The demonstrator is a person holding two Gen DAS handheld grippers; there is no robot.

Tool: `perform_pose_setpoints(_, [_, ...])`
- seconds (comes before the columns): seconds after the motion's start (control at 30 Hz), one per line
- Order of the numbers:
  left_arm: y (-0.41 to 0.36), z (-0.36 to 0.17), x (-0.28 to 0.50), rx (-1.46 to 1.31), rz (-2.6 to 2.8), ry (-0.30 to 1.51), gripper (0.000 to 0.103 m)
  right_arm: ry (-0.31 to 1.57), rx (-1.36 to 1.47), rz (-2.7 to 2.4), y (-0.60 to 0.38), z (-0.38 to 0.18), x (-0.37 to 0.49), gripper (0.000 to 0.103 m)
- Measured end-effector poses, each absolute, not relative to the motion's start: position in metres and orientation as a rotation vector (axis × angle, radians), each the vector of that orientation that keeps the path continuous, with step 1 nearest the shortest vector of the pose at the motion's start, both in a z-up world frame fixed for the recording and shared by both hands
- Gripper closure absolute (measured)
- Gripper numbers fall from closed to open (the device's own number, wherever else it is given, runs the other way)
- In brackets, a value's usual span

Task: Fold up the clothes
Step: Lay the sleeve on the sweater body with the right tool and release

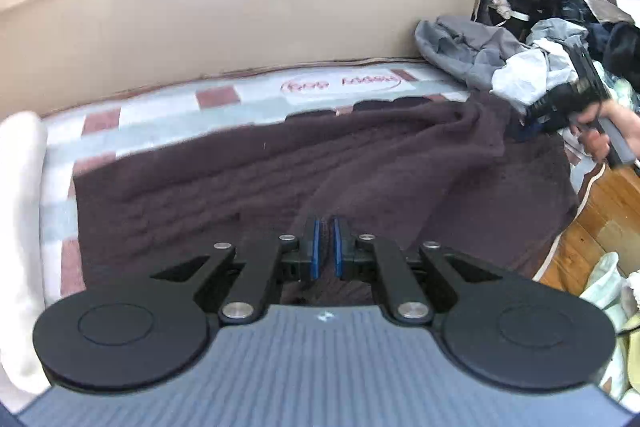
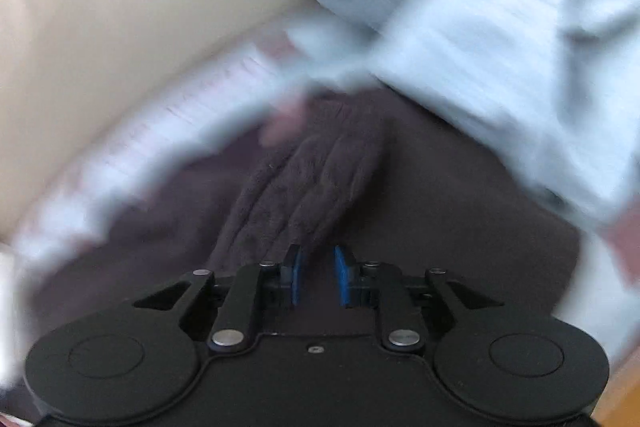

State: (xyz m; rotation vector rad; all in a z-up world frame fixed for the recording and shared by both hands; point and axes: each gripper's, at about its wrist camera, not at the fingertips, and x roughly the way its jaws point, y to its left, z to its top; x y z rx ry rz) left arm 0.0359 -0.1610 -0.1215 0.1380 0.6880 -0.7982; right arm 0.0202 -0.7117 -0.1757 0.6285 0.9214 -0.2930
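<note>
A dark brown towel [image 1: 280, 171] lies spread over the mattress [image 1: 160, 107]. My left gripper [image 1: 327, 243] is at the towel's near edge, its blue pads [image 1: 316, 247] almost together with a fold of towel pinched between them. In the left wrist view my right gripper [image 1: 528, 115] is at the towel's far right corner, held by a hand [image 1: 612, 127], and the cloth rises in a ridge toward it. The right wrist view is blurred. There a bunched ridge of the towel [image 2: 304, 179] runs in between the right gripper's [image 2: 319, 275] narrowly spaced pads.
A heap of grey, white and dark clothes [image 1: 500, 51] is piled at the right end of the mattress. A beige headboard or wall [image 1: 240, 19] runs behind. A white pillow [image 1: 20, 207] lies at the left. Wooden floor [image 1: 600, 211] and pale clothes [image 1: 608, 287] are at the right.
</note>
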Motion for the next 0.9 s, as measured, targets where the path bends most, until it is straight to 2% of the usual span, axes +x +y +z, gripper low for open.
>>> perform_pose_setpoints(0.07, [-0.159, -0.122, 0.034, 0.142, -0.790, 0.691, 0.096, 0.871, 0.792, -0.235, -0.721, -0.181, 0.013, 0.077])
perform_pose_setpoints(0.1, [-0.158, -0.122, 0.031, 0.135, -0.791, 0.697, 0.096, 0.824, 0.903, -0.191, -0.726, -0.181, 0.010, 0.063])
perform_pose_setpoints(0.13, [-0.157, -0.122, 0.029, 0.124, -0.792, 0.700, 0.096, 0.780, 0.992, -0.158, -0.730, -0.182, 0.007, 0.044])
perform_pose_setpoints(0.17, [-0.155, -0.124, 0.027, 0.112, -0.793, 0.706, 0.096, 0.749, 1.037, -0.150, -0.728, -0.182, 0.005, 0.039])
perform_pose_setpoints(0.3, [-0.153, -0.135, 0.024, 0.104, -0.798, 0.760, 0.096, 0.698, 1.004, -0.210, -0.718, -0.183, 0.003, 0.037])
perform_pose_setpoints(0.43, [-0.151, -0.146, 0.025, 0.118, -0.788, 0.806, 0.096, 0.684, 1.080, -0.197, -0.739, -0.216, 0.040, 0.037])
perform_pose_setpoints(0.53, [-0.152, -0.147, 0.028, 0.123, -0.781, 0.826, 0.096, 0.790, 1.128, -0.103, -0.744, -0.232, 0.077, 0.043])
perform_pose_setpoints(0.63, [-0.152, -0.146, 0.029, 0.124, -0.780, 0.821, 0.096, 0.853, 1.016, -0.032, -0.737, -0.214, 0.113, 0.044])
perform_pose_setpoints(0.67, [-0.152, -0.146, 0.030, 0.122, -0.779, 0.821, 0.096, 0.831, 0.972, -0.014, -0.735, -0.205, 0.120, 0.051])
perform_pose_setpoints(0.7, [-0.152, -0.146, 0.031, 0.122, -0.777, 0.820, 0.096, 0.789, 0.953, -0.010, -0.735, -0.197, 0.124, 0.087])
perform_pose_setpoints(0.8, [-0.155, -0.148, 0.036, 0.130, -0.766, 0.830, 0.096, 0.620, 0.976, 0.003, -0.747, -0.177, 0.132, 0.087])
perform_pose_setpoints(0.9, [-0.158, -0.148, 0.041, 0.132, -0.766, 0.839, 0.096, 0.623, 0.798, -0.087, -0.744, -0.171, 0.133, 0.088])
